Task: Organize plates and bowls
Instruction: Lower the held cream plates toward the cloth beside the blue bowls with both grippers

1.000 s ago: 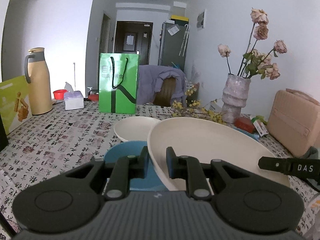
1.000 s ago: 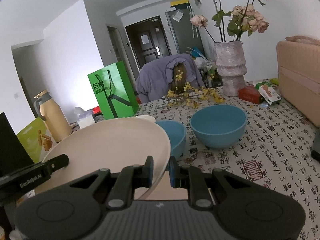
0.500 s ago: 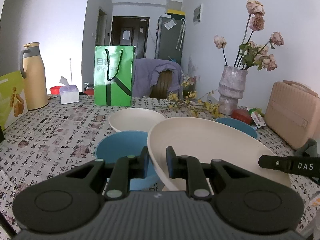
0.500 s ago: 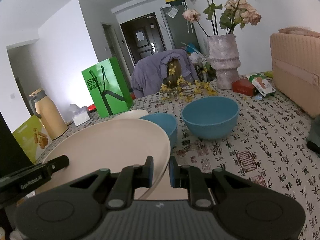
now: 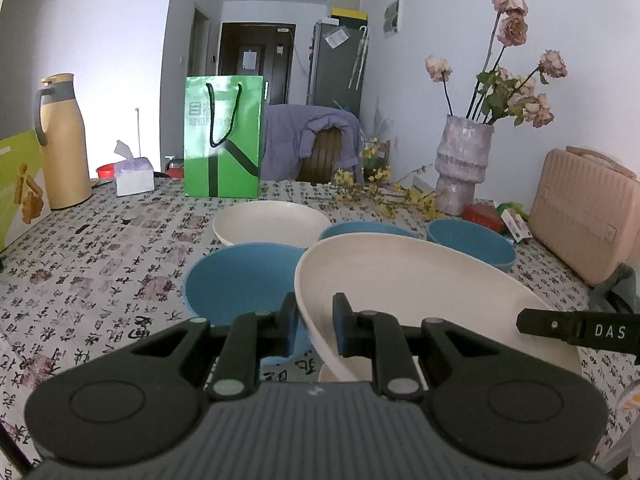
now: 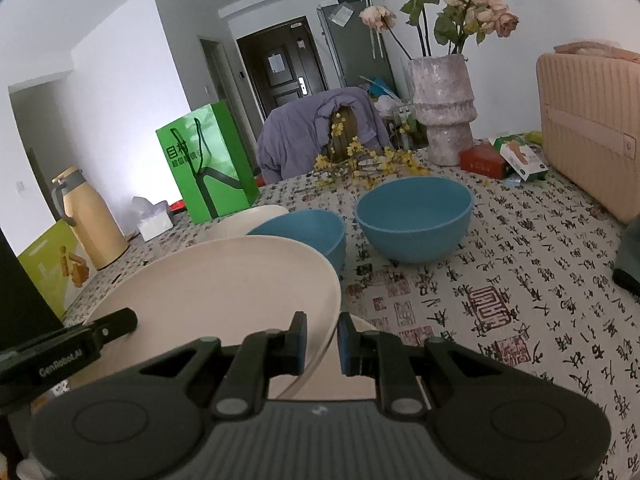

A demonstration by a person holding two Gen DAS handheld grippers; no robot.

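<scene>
A large cream plate (image 5: 420, 280) (image 6: 224, 284) hangs tilted between both grippers, just above the table. My left gripper (image 5: 316, 316) is shut on its left rim. My right gripper (image 6: 322, 336) is shut on its right rim. Each view shows the other gripper's black finger at the plate's far edge: the right gripper's finger (image 5: 576, 330) and the left gripper's finger (image 6: 72, 344). Beyond the plate sit a shallow blue dish (image 5: 240, 280), a cream bowl (image 5: 272, 222) (image 6: 248, 218), a blue bowl (image 6: 304, 228) and a larger blue bowl (image 6: 414, 216) (image 5: 468, 240). A pale edge shows under the held plate.
On the patterned tablecloth (image 6: 500, 280) stand a green paper bag (image 5: 224, 140), a tan thermos (image 5: 64, 140), a tissue box (image 5: 134, 174), a vase of dried roses (image 5: 460, 168) and a pink case (image 5: 584, 220). A chair draped with purple cloth (image 5: 312, 140) stands behind.
Both grips hold as before. The views have tilted slightly, so more of the blue bowls shows beyond the plate in the left wrist view.
</scene>
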